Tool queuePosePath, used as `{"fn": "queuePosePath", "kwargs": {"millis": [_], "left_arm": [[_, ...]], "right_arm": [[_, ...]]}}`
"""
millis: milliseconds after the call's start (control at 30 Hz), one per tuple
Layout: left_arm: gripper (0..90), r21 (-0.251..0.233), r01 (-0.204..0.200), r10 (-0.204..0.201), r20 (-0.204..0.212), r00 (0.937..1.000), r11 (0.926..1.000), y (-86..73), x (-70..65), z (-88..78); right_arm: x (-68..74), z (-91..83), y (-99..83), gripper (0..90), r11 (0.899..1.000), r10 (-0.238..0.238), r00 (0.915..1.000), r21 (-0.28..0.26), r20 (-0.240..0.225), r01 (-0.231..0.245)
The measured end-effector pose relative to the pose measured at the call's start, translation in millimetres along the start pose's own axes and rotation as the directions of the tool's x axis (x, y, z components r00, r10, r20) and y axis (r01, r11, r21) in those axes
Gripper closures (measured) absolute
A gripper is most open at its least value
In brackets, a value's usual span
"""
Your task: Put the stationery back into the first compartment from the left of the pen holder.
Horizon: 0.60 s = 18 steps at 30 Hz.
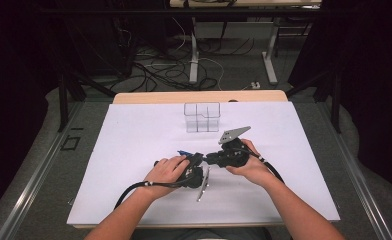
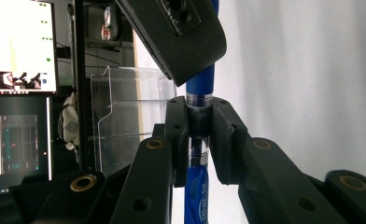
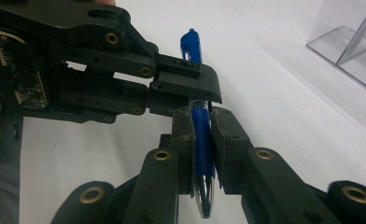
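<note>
A blue pen (image 3: 201, 128) is held by both grippers at once, just above the white table sheet (image 1: 134, 135). In the right gripper view, my right gripper (image 3: 200, 140) is shut on the pen's blue barrel, with the silver tip toward the camera. My left gripper (image 3: 181, 88) clamps the pen farther up, below its clipped cap. In the left gripper view, my left gripper (image 2: 200, 126) is shut on the clear middle section of the pen (image 2: 200, 84). The right gripper's jaw (image 2: 176, 32) crosses just above. From the high view, the left gripper (image 1: 196, 159) and right gripper (image 1: 211, 157) meet tip to tip at mid-table.
A clear plastic organizer (image 1: 202, 116) with compartments stands at the back centre of the sheet, also seen as clear walls (image 2: 125, 112) (image 3: 354, 42). Monitors (image 2: 20, 46) sit off to one side. White sheet lies open left and right of the hands.
</note>
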<state>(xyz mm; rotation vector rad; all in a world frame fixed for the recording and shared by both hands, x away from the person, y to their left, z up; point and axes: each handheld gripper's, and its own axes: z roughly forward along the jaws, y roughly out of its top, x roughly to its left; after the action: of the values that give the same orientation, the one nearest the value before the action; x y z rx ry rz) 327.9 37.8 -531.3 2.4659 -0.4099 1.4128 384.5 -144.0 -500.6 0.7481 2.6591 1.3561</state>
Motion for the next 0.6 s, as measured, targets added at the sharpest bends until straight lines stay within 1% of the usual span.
{"fn": "queuePosePath", "kwargs": {"millis": [33, 67, 133, 167, 200, 233, 267, 333, 367, 400, 433, 467, 500, 533, 567, 600], "left_arm": [[78.8, 0.010, 0.003, -0.003, 0.006, 1.0000, 0.9999, -0.4, 0.2, 0.2], [78.8, 0.014, -0.007, 0.007, 0.008, 0.9999, 0.9999, -1.2, 0.7, 1.0], [78.8, 0.027, 0.002, -0.003, 0.003, 1.0000, 0.9996, -3.5, 0.3, 2.5], [78.8, 0.019, 0.027, -0.027, 0.002, 0.9996, 0.9994, -5.1, -0.5, 3.9], [78.8, 0.036, 0.015, -0.016, 0.003, 0.9999, 0.9992, -6.2, 1.5, 3.5], [78.9, 0.040, 0.025, -0.025, 0.004, 0.9997, 0.9989, -7.5, 2.1, 3.8], [78.8, 0.042, 0.024, -0.024, 0.004, 0.9997, 0.9988, -8.5, 3.6, 3.9], [78.8, 0.033, 0.051, -0.051, 0.002, 0.9987, 0.9981, -11.1, 4.8, 5.4], [78.9, 0.033, 0.055, -0.055, 0.009, 0.9984, 0.9979, -12.3, 6.0, 5.8], [78.9, 0.035, 0.067, -0.068, 0.012, 0.9976, 0.9971, -13.8, 6.7, 6.6], [78.9, 0.065, 0.041, -0.042, 0.012, 0.9990, 0.9971, -14.8, 9.6, 5.8], [78.9, 0.057, 0.069, -0.069, 0.012, 0.9975, 0.9960, -16.4, 9.4, 7.4], [78.9, 0.051, 0.088, -0.089, 0.016, 0.9959, 0.9948, -17.6, 10.0, 8.6], [78.9, 0.060, 0.088, -0.089, 0.012, 0.9960, 0.9943, -18.6, 11.9, 8.4], [78.9, 0.066, 0.095, -0.096, 0.018, 0.9952, 0.9933, -20.0, 13.2, 9.0], [78.8, 0.069, 0.109, -0.110, 0.015, 0.9938, 0.9917, -21.3, 14.4, 9.2]], "right_arm": [[0.0, -0.1, 0.0, 78.2, 1.000, 0.001, 1.0000, -0.002, 0.000, -0.001], [0.1, -0.9, 0.3, 76.5, 1.000, 0.003, 1.0000, 0.004, -0.005, -0.003], [-0.2, -1.1, 0.1, 73.2, 1.000, 0.001, 1.0000, -0.017, 0.000, -0.001], [-0.3, -1.9, 0.3, 72.0, 1.000, 0.004, 0.9999, -0.022, 0.013, -0.004], [-1.1, -3.0, 0.3, 71.1, 1.000, -0.004, 0.9999, -0.023, 0.015, 0.005], [-1.5, -2.8, -0.1, 70.0, 0.999, 0.001, 0.9998, -0.045, 0.019, 0.000], [-2.0, -4.7, 0.2, 68.8, 0.999, 0.004, 0.9998, -0.031, 0.021, -0.004], [-3.4, -6.0, -0.4, 66.1, 0.999, 0.000, 0.9996, -0.037, 0.029, 0.001], [-3.9, -6.4, -0.8, 65.1, 0.999, -0.003, 0.9993, -0.039, 0.038, 0.005], [-4.1, -6.8, -1.1, 64.5, 0.999, -0.002, 0.9990, -0.039, 0.046, 0.004], [-4.6, -7.1, -1.6, 64.4, 0.999, -0.004, 0.9990, -0.036, 0.044, 0.006], [-4.5, -7.0, -2.1, 63.8, 0.999, 0.001, 0.9989, -0.040, 0.046, 0.001], [-5.0, -7.2, -2.7, 62.6, 0.999, -0.007, 0.9989, -0.039, 0.047, 0.009], [-5.2, -7.6, -3.1, 61.0, 1.000, -0.007, 0.9990, -0.030, 0.043, 0.008], [-5.6, -6.6, -4.1, 58.8, 0.999, -0.009, 0.9988, -0.041, 0.049, 0.011], [-5.6, -6.7, -4.8, 56.5, 0.999, -0.007, 0.9984, -0.037, 0.057, 0.009]]}}
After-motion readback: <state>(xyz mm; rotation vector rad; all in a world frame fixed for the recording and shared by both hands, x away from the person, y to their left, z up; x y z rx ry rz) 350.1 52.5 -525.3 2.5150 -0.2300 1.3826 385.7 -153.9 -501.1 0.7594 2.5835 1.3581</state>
